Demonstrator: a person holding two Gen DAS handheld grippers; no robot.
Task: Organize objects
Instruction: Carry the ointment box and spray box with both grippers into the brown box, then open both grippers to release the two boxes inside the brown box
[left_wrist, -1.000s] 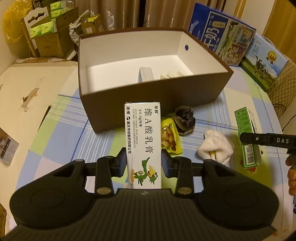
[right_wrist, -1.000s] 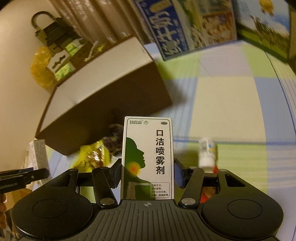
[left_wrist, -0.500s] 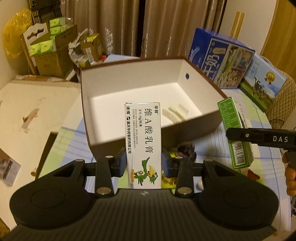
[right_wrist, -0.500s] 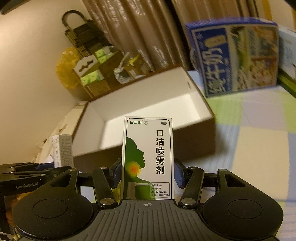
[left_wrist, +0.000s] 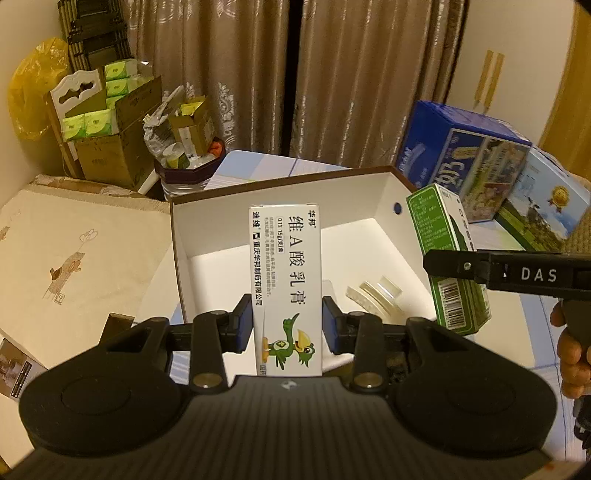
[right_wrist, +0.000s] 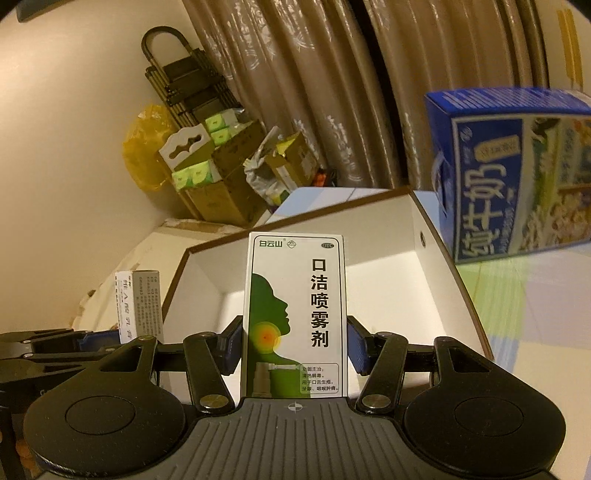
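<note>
My left gripper (left_wrist: 287, 326) is shut on a white ointment box with a green bird (left_wrist: 286, 273), held upright over the near wall of the open brown box (left_wrist: 280, 181). My right gripper (right_wrist: 293, 345) is shut on a white-and-green throat spray box (right_wrist: 295, 310), also upright in front of the brown box's white inside (right_wrist: 388, 266). The left wrist view shows the spray box's green side (left_wrist: 443, 254) at the right, clamped by a black right finger (left_wrist: 461, 266). Small pale items (left_wrist: 376, 291) lie on the brown box's floor.
Blue milk cartons (left_wrist: 461, 155) stand behind the brown box to the right, on the checked cloth. Cardboard boxes of tissue packs (left_wrist: 103, 140) and a yellow bag (left_wrist: 29, 88) sit at the back left by the curtains. A hand (left_wrist: 570, 350) holds the right handle.
Both grippers have risen and moved forward, from the table in front of the brown box to its near edge. The snack bag, cloth and bottle have dropped out of view. Both grips hold.
</note>
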